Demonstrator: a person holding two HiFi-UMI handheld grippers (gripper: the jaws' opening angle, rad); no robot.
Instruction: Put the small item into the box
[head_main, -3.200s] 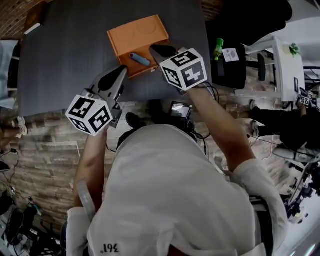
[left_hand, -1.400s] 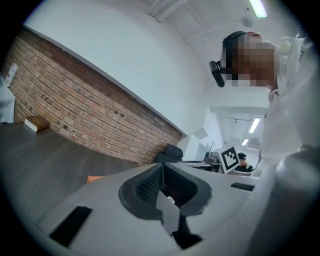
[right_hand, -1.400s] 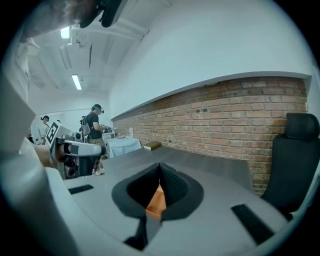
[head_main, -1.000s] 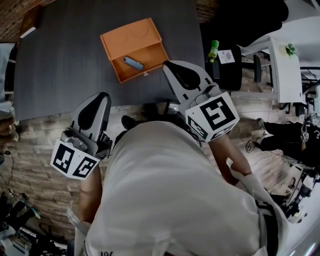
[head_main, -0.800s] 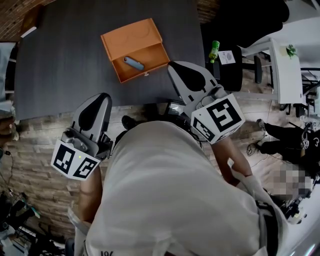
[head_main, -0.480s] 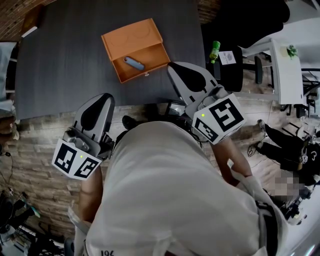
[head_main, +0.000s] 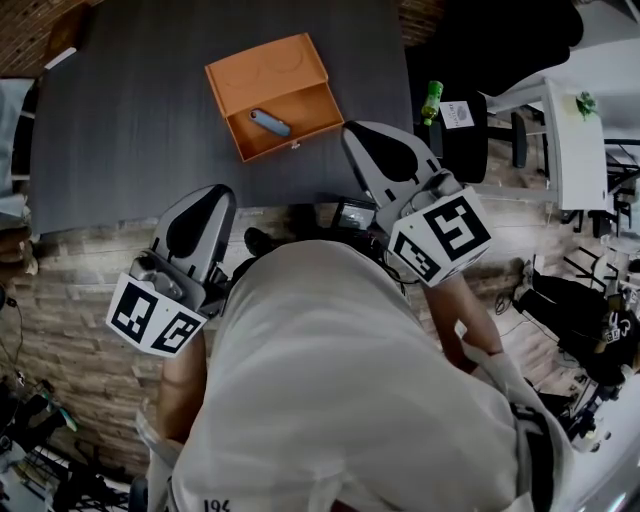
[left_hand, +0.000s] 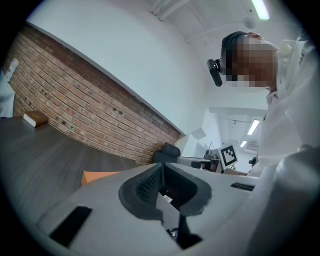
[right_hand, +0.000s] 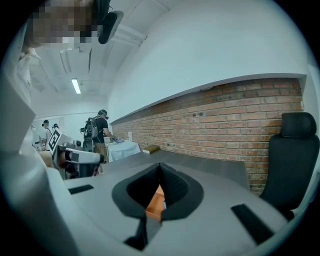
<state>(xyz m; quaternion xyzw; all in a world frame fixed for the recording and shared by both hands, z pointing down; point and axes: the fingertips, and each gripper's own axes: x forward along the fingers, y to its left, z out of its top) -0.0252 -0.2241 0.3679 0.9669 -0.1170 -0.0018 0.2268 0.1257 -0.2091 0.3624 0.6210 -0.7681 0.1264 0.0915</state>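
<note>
Left gripper at the counter's near edge, jaws closed, nothing in them. Box lies open mid-counter, with the blue item inside its lower half. Right gripper is near the box's right corner, not touching it, jaws closed and empty.

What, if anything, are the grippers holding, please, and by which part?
Nothing: left gripper and right gripper are shut empty; the small blue cylindrical item lies in the open orange box.

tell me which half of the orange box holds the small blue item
The half nearer the person: the small blue item lies in it, while the far half holds nothing.
</note>
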